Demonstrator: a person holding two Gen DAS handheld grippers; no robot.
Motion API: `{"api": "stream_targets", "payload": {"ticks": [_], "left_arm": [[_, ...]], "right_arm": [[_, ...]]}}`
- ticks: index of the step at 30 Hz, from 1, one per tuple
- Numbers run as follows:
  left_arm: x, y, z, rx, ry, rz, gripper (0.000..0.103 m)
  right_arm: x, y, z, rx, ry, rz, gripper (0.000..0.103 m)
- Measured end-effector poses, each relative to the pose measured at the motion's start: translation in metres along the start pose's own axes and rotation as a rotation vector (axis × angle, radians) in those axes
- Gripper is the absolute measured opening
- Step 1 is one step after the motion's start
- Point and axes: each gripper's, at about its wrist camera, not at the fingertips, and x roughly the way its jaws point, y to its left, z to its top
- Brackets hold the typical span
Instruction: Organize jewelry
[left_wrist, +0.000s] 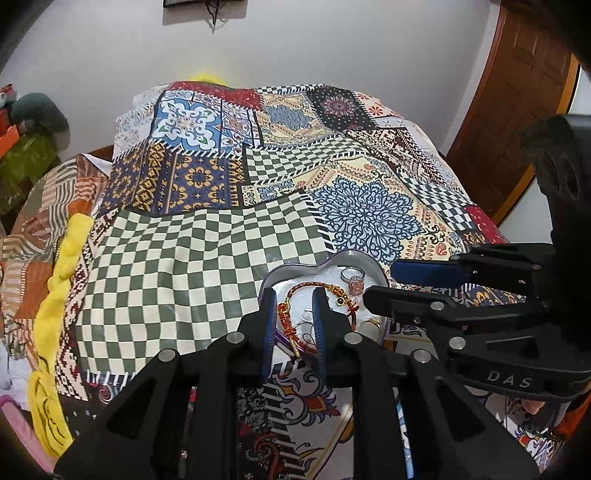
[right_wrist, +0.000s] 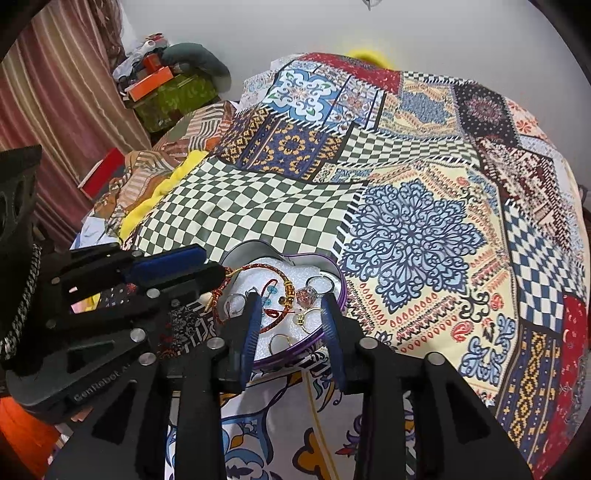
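Observation:
A heart-shaped tin tray (left_wrist: 354, 257) with a purple rim (right_wrist: 334, 267) lies on the patterned cloth. It holds a red braided bracelet (left_wrist: 295, 291) (right_wrist: 264, 268), a silver ring with a pink stone (left_wrist: 354, 279) (right_wrist: 307, 294), gold rings (right_wrist: 303, 317) and small clear pieces. My left gripper (left_wrist: 293, 295) is open, its blue-padded fingers over the tray's near left part, astride the bracelet. My right gripper (right_wrist: 290, 301) is open over the tray's near part, empty. Each gripper shows in the other's view: the right one (left_wrist: 384, 282), the left one (right_wrist: 210, 264).
The patchwork cloth (left_wrist: 207, 243) covers a bed-like surface. Yellow fabric (left_wrist: 62, 266) and striped bedding lie at the left edge. Boxes and clutter (right_wrist: 166, 88) stand at the far left by a curtain. A wooden door (left_wrist: 517, 110) is at the right.

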Motion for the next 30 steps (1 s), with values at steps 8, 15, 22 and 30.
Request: {"api": "stream_targets", "payload": {"ticks": [8,15,22,30], "left_arm": [[-0.041,-0.002,0.004,-0.016,-0.061,0.003,0.018],[-0.114,-0.019,0.005,-0.015,-0.197,0.007,0.018],[-0.22,-0.053,-0.013,0.033,-0.435,0.044,0.021],[-0.311,-0.094,-0.065,0.066,-0.684,0.109,0.044]], "right_arm": [[-0.037,0.012,-0.003,-0.025,-0.067,-0.043,0.031],[-0.117,0.038,-0.009,-0.057,-0.252,-0.099,0.031],[-0.231,0.082,-0.042,-0.083,-0.562,-0.137,0.031],[-0.303,0.126,-0.097,-0.107,-0.802,-0.183,0.05]]}}
